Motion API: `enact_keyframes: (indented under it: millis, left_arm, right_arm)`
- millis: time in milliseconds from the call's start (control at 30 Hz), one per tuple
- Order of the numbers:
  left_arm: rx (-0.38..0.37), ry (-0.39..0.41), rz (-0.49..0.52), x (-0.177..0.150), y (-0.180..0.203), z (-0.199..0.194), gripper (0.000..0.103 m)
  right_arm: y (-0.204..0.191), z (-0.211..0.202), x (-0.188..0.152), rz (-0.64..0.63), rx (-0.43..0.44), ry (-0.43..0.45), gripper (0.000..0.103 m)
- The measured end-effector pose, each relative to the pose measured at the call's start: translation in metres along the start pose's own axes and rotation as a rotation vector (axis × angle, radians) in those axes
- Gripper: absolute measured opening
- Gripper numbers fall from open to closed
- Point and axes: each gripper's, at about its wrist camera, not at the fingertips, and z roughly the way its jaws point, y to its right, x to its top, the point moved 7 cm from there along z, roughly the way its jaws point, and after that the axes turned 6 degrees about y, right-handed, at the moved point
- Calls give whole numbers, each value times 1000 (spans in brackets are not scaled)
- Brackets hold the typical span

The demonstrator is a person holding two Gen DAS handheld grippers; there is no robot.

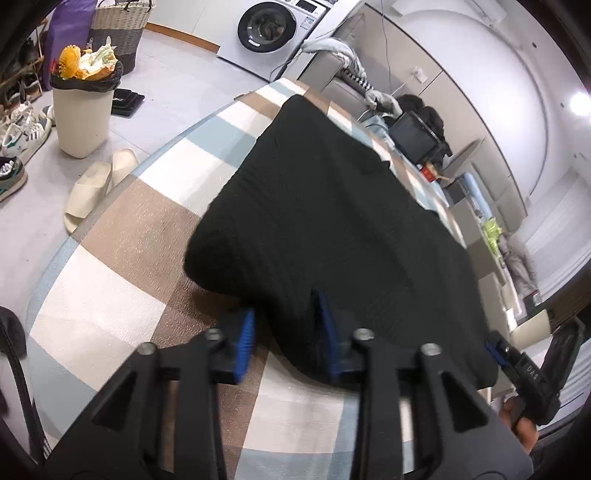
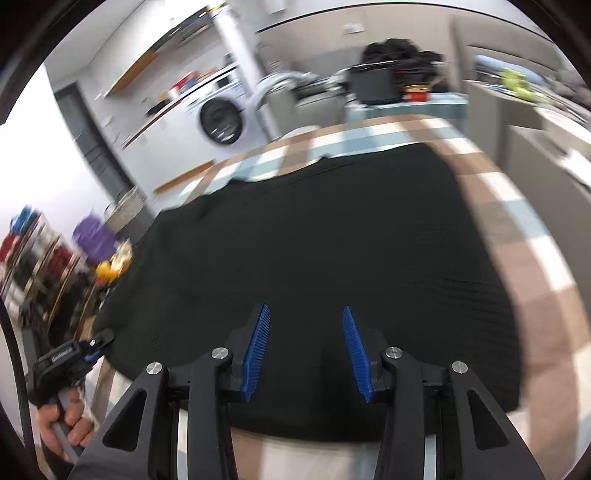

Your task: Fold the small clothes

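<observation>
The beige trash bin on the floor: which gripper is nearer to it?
Left. The left gripper works at the garment's edge on the trash bin's side; the right gripper is at the opposite side.

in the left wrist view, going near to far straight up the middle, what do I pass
The left gripper with its blue ribbed pads, then the black ribbed knit garment spread flat, then the brown, white and pale blue checked tablecloth at its far edge, then the white front-loading washing machine.

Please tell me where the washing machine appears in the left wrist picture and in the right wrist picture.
Left wrist: the washing machine stands at the top centre, beyond the checked table.
Right wrist: it is at the upper left, blurred.
Shared landmark: the black garment spread on the table.
</observation>
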Motion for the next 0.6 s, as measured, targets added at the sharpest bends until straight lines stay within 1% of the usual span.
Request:
enact_keyframes:
  millis: [33, 133, 233, 267, 300, 333, 367, 433, 500, 600]
  left_arm:
    - [0, 2, -3, 0, 0, 0, 41]
    - [9, 6, -3, 1, 1, 6, 41]
    - [6, 25, 2, 5, 6, 15, 41]
    - [7, 30, 7, 7, 7, 18, 37]
    - [15, 27, 11, 8, 7, 23, 23]
    - [22, 20, 10, 9, 7, 26, 16]
    - [20, 20, 2, 10, 7, 28, 15]
    - [14, 52, -6, 15, 8, 24, 13]
    - [5, 83, 38, 21, 15, 16, 12]
    - [6, 120, 90, 27, 23, 3, 12]
  right_arm:
    - [-5, 5, -2, -12, 11, -11, 42]
    - [-20, 11, -8, -40, 27, -31, 42]
    - [-23, 18, -13, -70, 5, -49, 43]
    - [-26, 21, -14, -74, 2, -53, 43]
    - [-28, 22, -15, -76, 2, -57, 43]
    - [-29, 24, -17, -77, 4, -62, 43]
    - [-30, 25, -18, -77, 2, -65, 43]
    - [-32, 28, -20, -87, -6, -73, 43]
    - [-33, 28, -20, -101, -4, -79, 43]
    - [-40, 34, -24, -128, 20, -99, 43]
